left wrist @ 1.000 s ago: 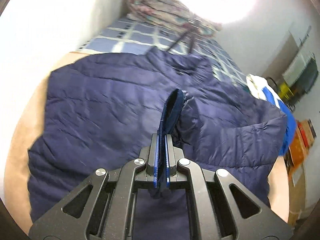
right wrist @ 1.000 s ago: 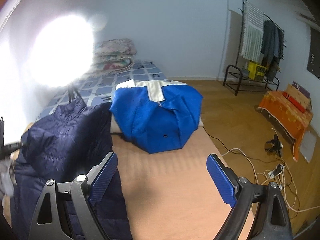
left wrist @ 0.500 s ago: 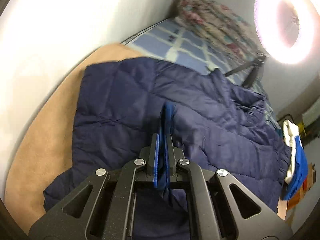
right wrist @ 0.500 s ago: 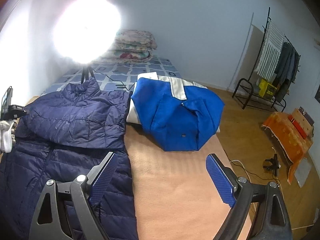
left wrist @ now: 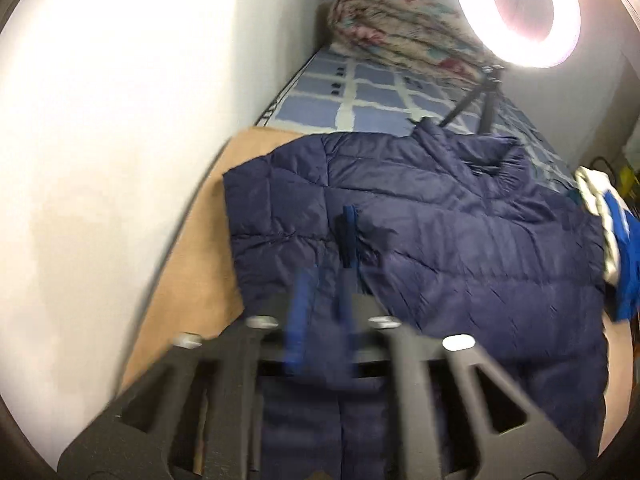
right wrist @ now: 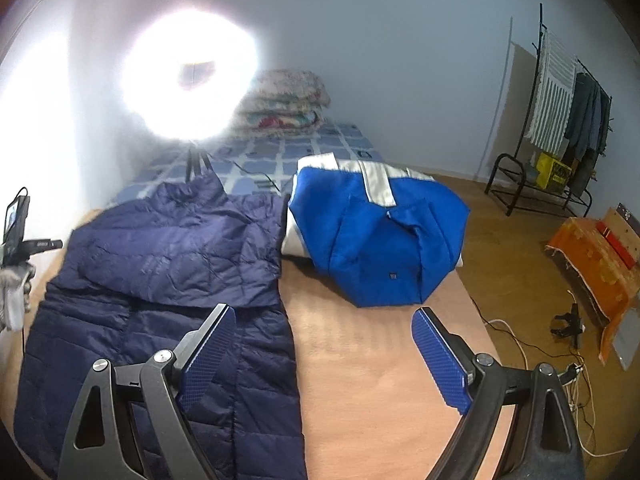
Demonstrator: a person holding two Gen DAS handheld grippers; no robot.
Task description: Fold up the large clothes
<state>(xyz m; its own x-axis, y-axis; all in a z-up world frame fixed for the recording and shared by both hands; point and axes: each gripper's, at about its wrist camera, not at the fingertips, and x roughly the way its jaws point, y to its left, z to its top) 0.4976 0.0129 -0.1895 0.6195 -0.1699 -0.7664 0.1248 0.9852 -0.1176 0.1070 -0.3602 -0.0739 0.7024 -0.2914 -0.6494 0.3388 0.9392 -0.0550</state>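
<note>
Sleeve-folded navy puffer jacket (right wrist: 160, 280) lies along the bed's (right wrist: 360, 360) left edge, left tongs (left wrist: 320, 316) just parted, right tongs (right wrist: 320, 356) released; next grip the hem evenly.

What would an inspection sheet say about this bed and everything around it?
Surface: tan blanket covering the bed's near end.
Job's things: navy puffer jacket lies flat, with a fold across its chest; blue jacket beside it, bundled.
Clutter: folded quilts and ring light at the far end.
Grippers: left gripper blurred, looks parted, over the navy jacket; right gripper wide open, holding nothing.
Cables: loose cables on the floor.
Surroundings: clothes rack, orange cloth.
</note>
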